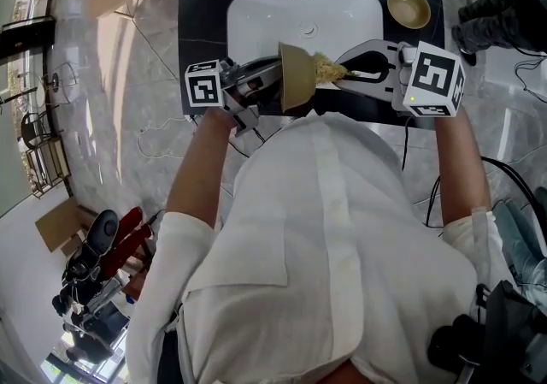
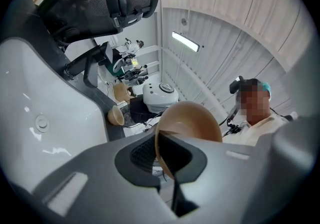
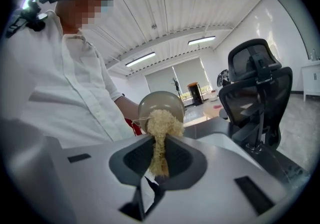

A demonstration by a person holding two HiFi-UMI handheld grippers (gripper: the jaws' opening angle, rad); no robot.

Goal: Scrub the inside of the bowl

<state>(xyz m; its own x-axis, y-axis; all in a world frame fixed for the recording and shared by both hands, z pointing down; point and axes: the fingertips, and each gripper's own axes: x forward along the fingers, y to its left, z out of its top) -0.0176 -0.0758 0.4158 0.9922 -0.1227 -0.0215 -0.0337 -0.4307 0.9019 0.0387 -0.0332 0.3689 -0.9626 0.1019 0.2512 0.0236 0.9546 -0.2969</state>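
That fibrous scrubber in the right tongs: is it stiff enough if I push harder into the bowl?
Probably not: the scrubber looks loose and stringy, pinched thin in the right tongs, so it should squash and bend. The bowl, gripped only at its rim, may pivot.

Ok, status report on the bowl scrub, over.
Left gripper shut on bowl rim, bowl tipped sideways over sink. Right gripper shut on scrubber, scrubber against bowl's inside. Nothing in the way; second bowl sits apart, beside sink.
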